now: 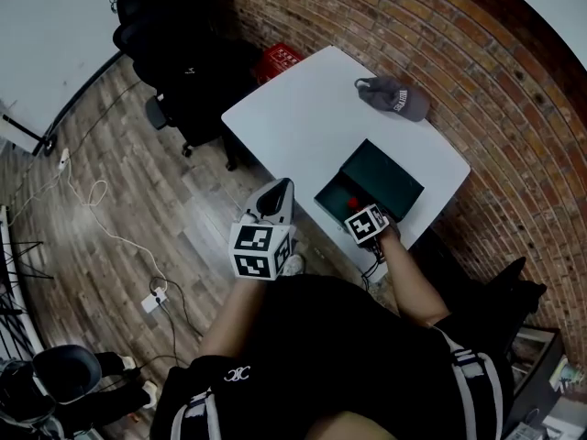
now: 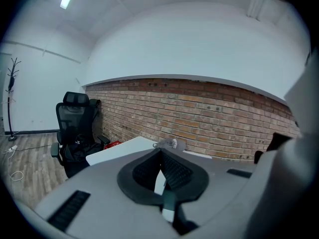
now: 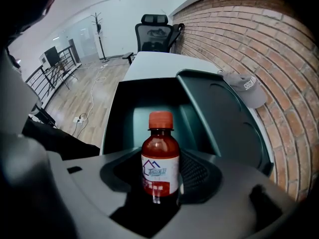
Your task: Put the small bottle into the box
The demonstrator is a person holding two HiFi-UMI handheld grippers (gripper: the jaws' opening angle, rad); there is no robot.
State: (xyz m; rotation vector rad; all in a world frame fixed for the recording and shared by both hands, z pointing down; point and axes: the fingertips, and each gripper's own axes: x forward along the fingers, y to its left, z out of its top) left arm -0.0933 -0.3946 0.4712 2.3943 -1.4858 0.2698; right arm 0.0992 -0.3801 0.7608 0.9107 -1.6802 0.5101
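Observation:
A small brown bottle point(image 3: 160, 163) with a red cap and a white-and-red label stands upright between the jaws of my right gripper point(image 3: 160, 176), which is shut on it. It hangs over the near end of the dark green open box point(image 3: 149, 111), whose lid point(image 3: 219, 116) leans open to the right. From the head view the box point(image 1: 381, 177) sits near the front of the white table point(image 1: 312, 117), with the right gripper point(image 1: 360, 211) at its near edge and the red cap point(image 1: 353, 203) just showing. My left gripper point(image 1: 278, 200) is held off the table's front left; its jaws are shut and empty.
A grey cap point(image 1: 396, 96) lies at the table's far side by the brick wall. A black office chair point(image 1: 183, 71) and a red crate point(image 1: 278, 60) stand beyond the table's left end. Cables and a power strip point(image 1: 154, 298) lie on the wooden floor.

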